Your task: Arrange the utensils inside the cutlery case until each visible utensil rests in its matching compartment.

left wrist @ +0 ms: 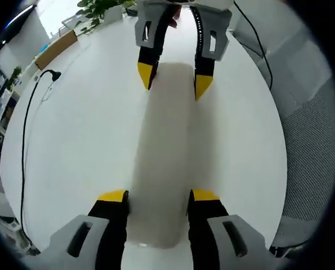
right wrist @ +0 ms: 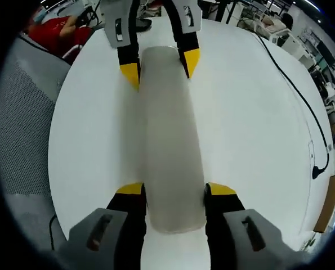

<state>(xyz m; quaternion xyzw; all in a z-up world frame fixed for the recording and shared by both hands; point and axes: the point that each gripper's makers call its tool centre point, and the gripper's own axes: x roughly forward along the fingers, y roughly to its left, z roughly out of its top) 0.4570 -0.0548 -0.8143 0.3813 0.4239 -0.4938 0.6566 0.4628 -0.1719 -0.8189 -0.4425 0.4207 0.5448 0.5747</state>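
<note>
A long, milky-white closed cutlery case (left wrist: 164, 146) lies on the white table (left wrist: 83, 146), running straight away from me. My left gripper (left wrist: 159, 197) clamps its near end, with a yellow-tipped jaw pressed against each long side. At the far end my right gripper (left wrist: 175, 81) reaches in from the top, its jaws flanking the case. In the right gripper view the same case (right wrist: 170, 140) sits between the right gripper's (right wrist: 175, 188) jaws, and the left gripper (right wrist: 159, 64) holds the opposite end. I can make out no utensils through the case.
A black cable with a plug (left wrist: 49, 74) trails along the table's left side, and the same cable (right wrist: 302, 95) also runs along the right of the right gripper view. A grey mesh chair (left wrist: 313, 146) stands by the table edge. A plant (left wrist: 99, 8) and a wooden board (left wrist: 54, 48) sit at the far side.
</note>
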